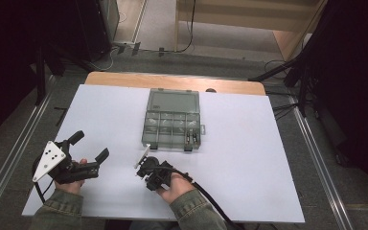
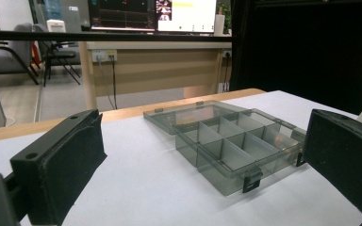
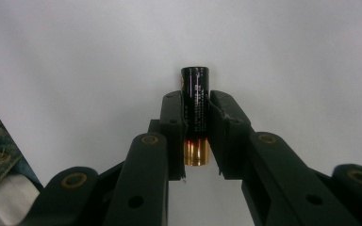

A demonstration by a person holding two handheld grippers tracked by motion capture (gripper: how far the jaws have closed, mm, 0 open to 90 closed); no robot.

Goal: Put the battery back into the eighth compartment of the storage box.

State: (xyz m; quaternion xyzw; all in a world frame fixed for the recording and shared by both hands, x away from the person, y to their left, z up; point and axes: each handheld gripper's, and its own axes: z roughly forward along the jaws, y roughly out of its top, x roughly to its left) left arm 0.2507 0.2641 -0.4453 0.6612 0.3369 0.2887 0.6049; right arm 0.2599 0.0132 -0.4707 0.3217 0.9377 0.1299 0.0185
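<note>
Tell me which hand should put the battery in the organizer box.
Right. The right gripper already clamps the battery, just short of the open organizer box. The left gripper is open, empty and off to the side.

- We hold the left gripper (image 1: 92,155) low at the near left of the table, hand (image 1: 72,177) wrapped around its body, grey plate up and facing left.
- Its jaws stand wide apart, nothing between them, pointing toward the table's far right.
- Our right gripper (image 3: 196,123) sits near the table's middle, hand (image 1: 177,187) behind it, cable trailing back.
- Its jaws press on both sides of a battery (image 3: 195,113).
- Denim sleeves cover both forearms.
</note>
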